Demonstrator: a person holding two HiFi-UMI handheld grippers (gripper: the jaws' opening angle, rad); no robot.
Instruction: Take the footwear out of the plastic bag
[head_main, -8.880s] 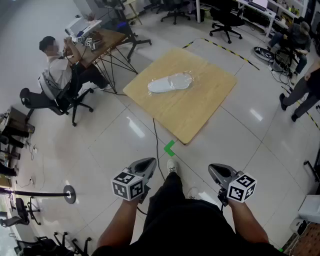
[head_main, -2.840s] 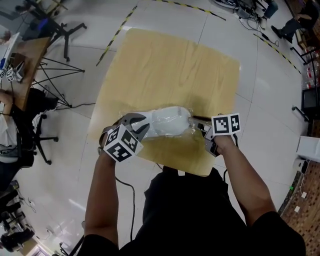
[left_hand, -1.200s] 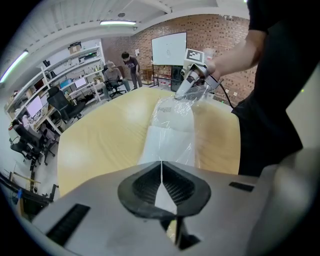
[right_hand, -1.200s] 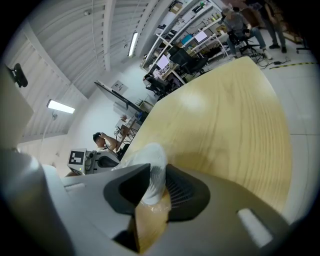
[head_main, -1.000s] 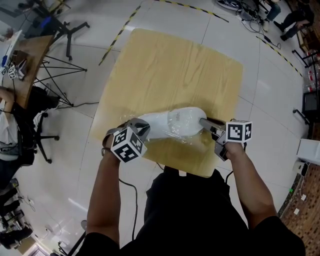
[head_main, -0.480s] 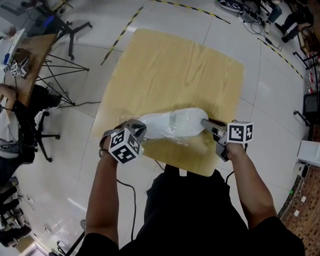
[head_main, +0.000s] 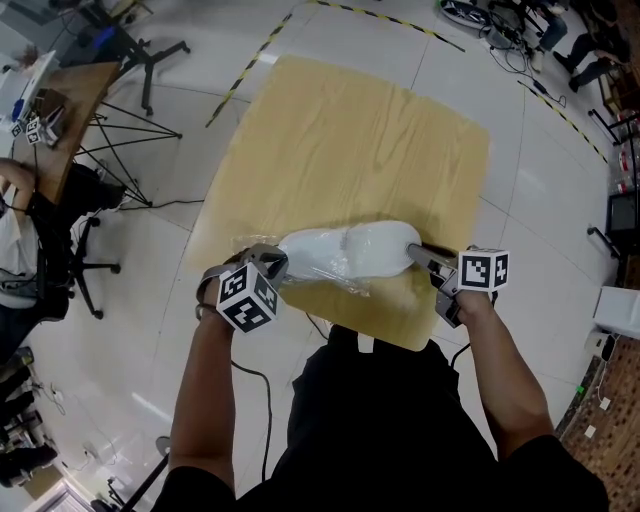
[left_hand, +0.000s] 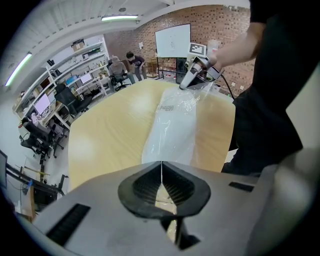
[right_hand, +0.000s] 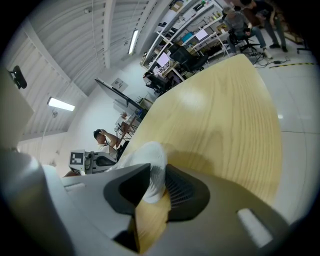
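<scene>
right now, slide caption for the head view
Left gripper pinches the plastic bag, right gripper clamps the white shoe, on a wooden table.

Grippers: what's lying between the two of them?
A white shoe with a clear plastic bag around it stretches from left gripper to right gripper, seen in the head view.

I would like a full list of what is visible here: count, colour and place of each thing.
table: 1, light wood, centre
shoe: 1, white, table's near side
bag: 1, clear, over the shoe
desk: 1, brown, far left
chairs: several, black, left and far side
tape: several strips, yellow-black, floor
seated person: 1, left edge
left gripper: 1, grey, jaws shut on bag
right gripper: 1, grey, jaws shut on shoe
</scene>
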